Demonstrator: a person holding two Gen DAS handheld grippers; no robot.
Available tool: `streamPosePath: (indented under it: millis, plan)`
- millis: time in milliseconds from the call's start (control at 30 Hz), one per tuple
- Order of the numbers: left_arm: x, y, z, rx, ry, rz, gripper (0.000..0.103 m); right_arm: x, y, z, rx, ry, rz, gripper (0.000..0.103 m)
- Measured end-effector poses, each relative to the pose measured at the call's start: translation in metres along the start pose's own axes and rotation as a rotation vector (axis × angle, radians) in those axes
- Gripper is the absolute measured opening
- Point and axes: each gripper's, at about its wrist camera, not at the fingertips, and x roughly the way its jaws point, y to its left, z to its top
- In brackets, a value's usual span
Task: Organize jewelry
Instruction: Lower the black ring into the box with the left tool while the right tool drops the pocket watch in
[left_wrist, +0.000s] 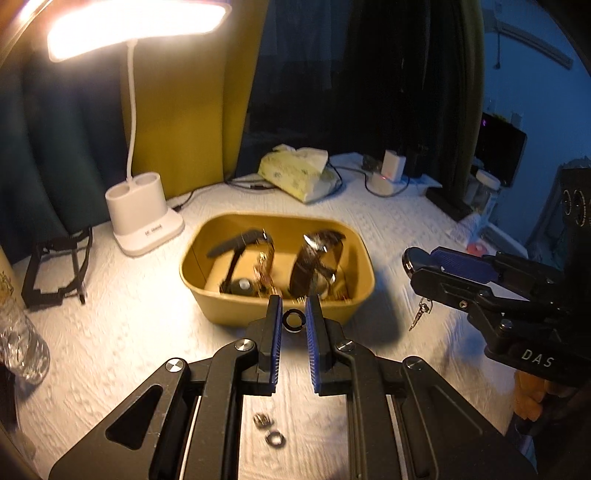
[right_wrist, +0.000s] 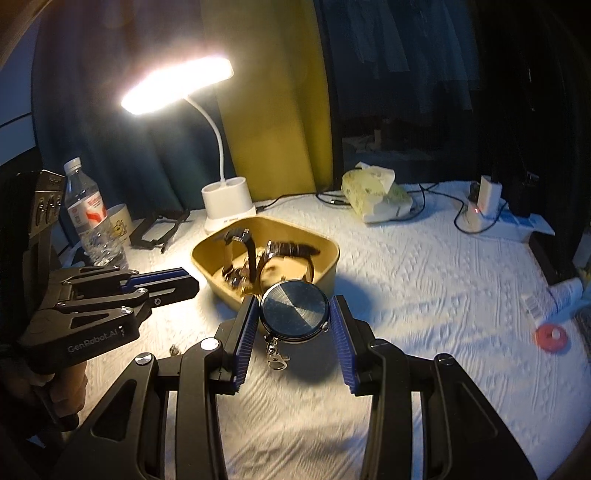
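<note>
The right gripper is gripping a round dark disc (a clasp is dangling beneath it) just before the yellow tray; the left gripper is hovering beside it.

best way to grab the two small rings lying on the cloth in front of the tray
Take each small ring singly, from straight above, fingers astride its outer rim. Both lie flat on the white cloth, so no side edge stands up to pinch. The left gripper already has a black ring between its fingers, so probably drop that in the yellow tray first.
</note>
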Motion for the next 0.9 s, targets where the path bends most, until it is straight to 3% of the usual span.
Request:
streamPosePath:
  millis: [400,900]
  plan:
    - [0.023,0.024,0.021,-0.036,-0.038,0.021,0.014,0.039,-0.008,0.032,-0.008,-0.021,-0.008,0.040]
    - [0.053,0.028,0.020,-0.057,0.026,-0.022,0.014,0.072,-0.025,0.029,0.035,0.045,-0.081,0.040]
